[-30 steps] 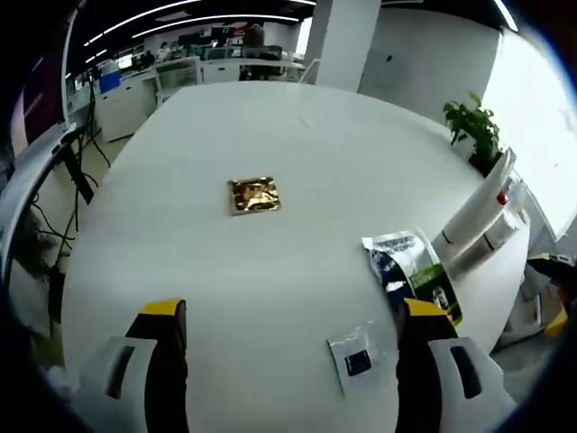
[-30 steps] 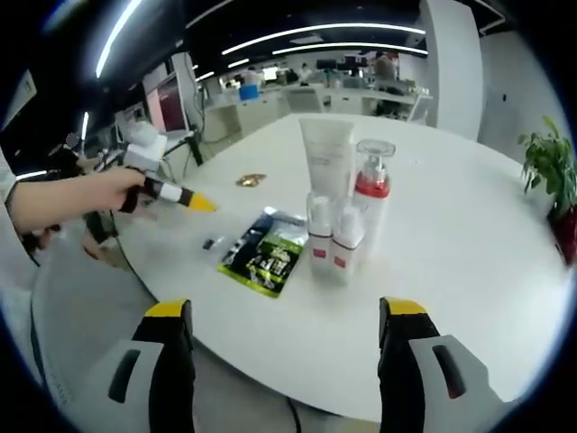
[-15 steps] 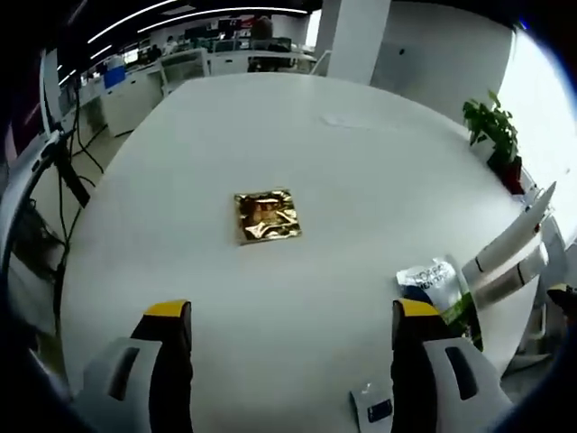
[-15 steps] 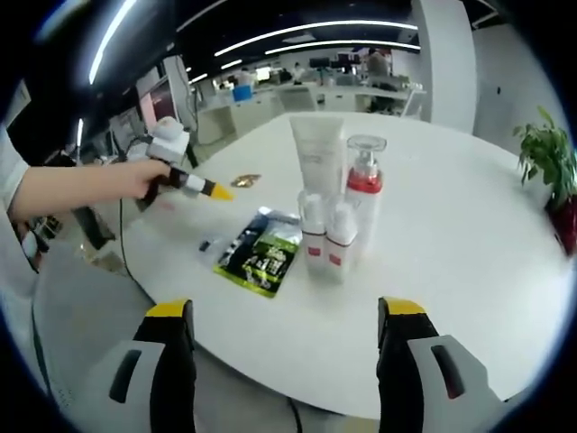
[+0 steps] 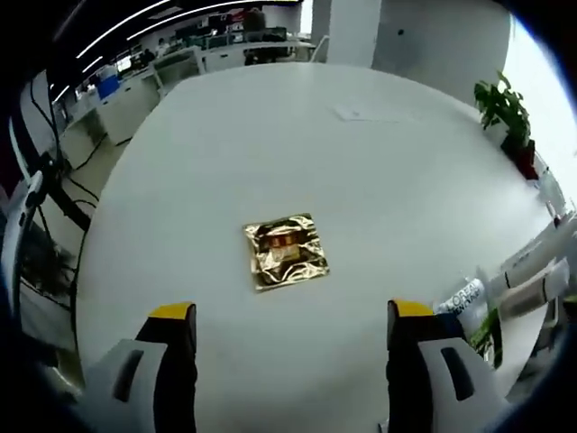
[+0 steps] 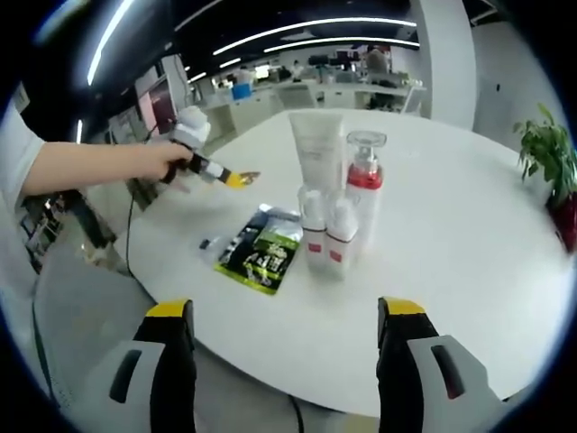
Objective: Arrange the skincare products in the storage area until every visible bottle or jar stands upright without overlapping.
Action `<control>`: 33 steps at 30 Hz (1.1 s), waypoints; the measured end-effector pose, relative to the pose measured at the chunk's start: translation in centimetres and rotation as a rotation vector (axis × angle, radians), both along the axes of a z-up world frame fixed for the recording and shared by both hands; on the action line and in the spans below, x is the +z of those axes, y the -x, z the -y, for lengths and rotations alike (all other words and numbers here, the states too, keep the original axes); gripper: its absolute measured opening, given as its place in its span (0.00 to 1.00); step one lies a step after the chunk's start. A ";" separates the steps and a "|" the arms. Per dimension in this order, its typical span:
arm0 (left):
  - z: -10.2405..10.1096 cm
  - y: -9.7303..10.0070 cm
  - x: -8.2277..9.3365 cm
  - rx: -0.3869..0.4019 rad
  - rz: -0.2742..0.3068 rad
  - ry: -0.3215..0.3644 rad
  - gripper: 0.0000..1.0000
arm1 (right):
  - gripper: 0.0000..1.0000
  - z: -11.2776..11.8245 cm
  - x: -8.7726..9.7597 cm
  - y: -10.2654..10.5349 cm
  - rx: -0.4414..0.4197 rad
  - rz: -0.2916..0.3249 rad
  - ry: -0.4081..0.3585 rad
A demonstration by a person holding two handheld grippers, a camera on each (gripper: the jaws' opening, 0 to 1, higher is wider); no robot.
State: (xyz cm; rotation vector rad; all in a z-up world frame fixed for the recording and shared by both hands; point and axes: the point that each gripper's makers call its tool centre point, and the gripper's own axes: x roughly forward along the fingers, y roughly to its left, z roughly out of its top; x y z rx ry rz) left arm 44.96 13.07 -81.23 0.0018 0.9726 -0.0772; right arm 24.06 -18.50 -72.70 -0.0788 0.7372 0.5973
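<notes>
Four skincare containers stand upright close together on the white table (image 6: 469, 244): a white tube (image 6: 316, 155), a pump bottle (image 6: 365, 188) with a red collar, and two small bottles (image 6: 326, 236) in front. Just beside them lies a green-black sachet (image 6: 259, 255). The left gripper (image 5: 284, 317), jaws apart, hovers over a gold sachet (image 5: 286, 251). The right gripper (image 6: 283, 311) is also wide apart, holding nothing.
</notes>
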 end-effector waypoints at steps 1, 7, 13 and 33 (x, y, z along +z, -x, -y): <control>0.0 -0.2 -0.1 0.005 -0.006 0.002 0.79 | 0.83 0.0 0.0 0.0 0.000 0.000 0.002; -0.2 -1.3 -0.8 0.030 -0.039 0.000 0.76 | 0.83 0.1 -0.1 0.0 -0.008 -0.009 -0.003; 0.0 -2.3 -0.4 0.023 -0.038 -0.012 0.74 | 0.83 0.1 0.0 0.0 -0.012 -0.012 -0.003; -0.4 -2.7 -1.1 0.043 -0.056 -0.030 0.60 | 0.82 0.4 0.0 -0.1 -0.028 -0.015 -0.007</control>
